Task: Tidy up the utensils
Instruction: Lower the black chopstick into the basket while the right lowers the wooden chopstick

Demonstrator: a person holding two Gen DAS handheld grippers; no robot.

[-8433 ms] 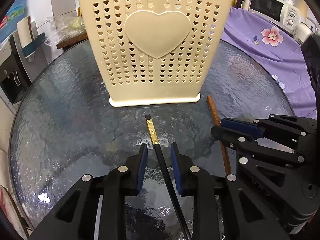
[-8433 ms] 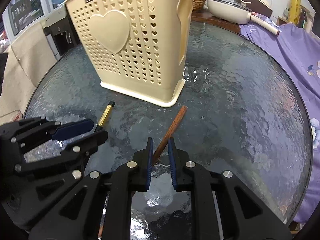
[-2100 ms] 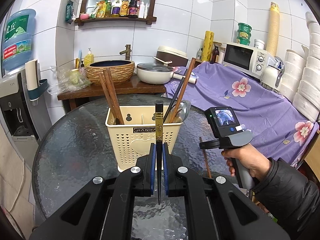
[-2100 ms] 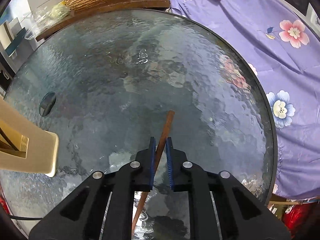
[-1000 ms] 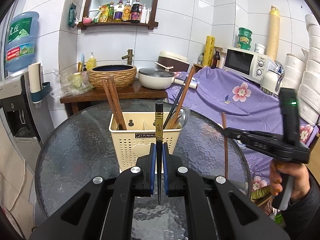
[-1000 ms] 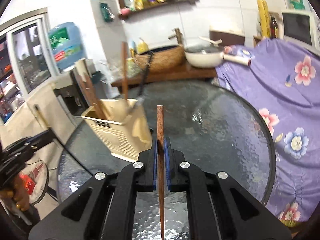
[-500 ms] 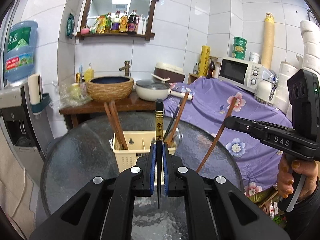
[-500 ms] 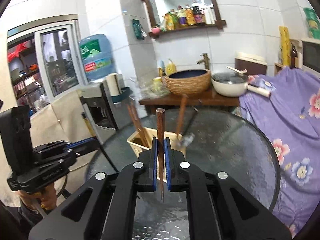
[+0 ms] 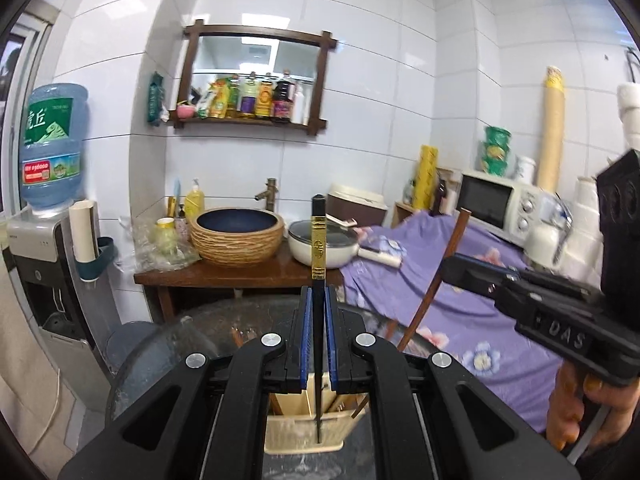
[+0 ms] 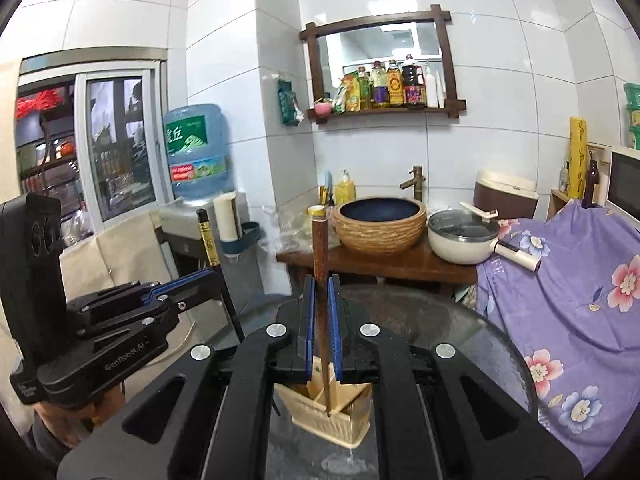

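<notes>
The left gripper point(image 9: 315, 334) has its blue pads pressed together on a black chopstick point(image 9: 319, 240); the stick stands upright between them, its long axis vertical, the gold-banded blunt end pointing up toward the wall and the thin tip pointing down over the cream utensil basket point(image 9: 304, 432) that sits on the round glass table point(image 9: 160, 344) below; the right gripper point(image 10: 321, 332) pinches a brown wooden chopstick point(image 10: 320, 248) the same way, upright with its square butt on top and its tapered tip hanging down above the open top of the basket point(image 10: 332, 416); neither tip can be told to touch the basket

In the left wrist view the right gripper point(image 9: 460, 268) shows at the right edge, held by a hand point(image 9: 576, 408), and its brown stick point(image 9: 436, 280) there leans, top tilted to the right, bottom toward the basket; in the right wrist view the left gripper point(image 10: 208, 280) shows at the left, its black stick point(image 10: 208, 240) rising nearly upright with a slight lean to the left at the top; the two grippers are apart, side by side above the table; more brown sticks point(image 9: 240, 336) poke up from the basket behind the left gripper's pads
</notes>
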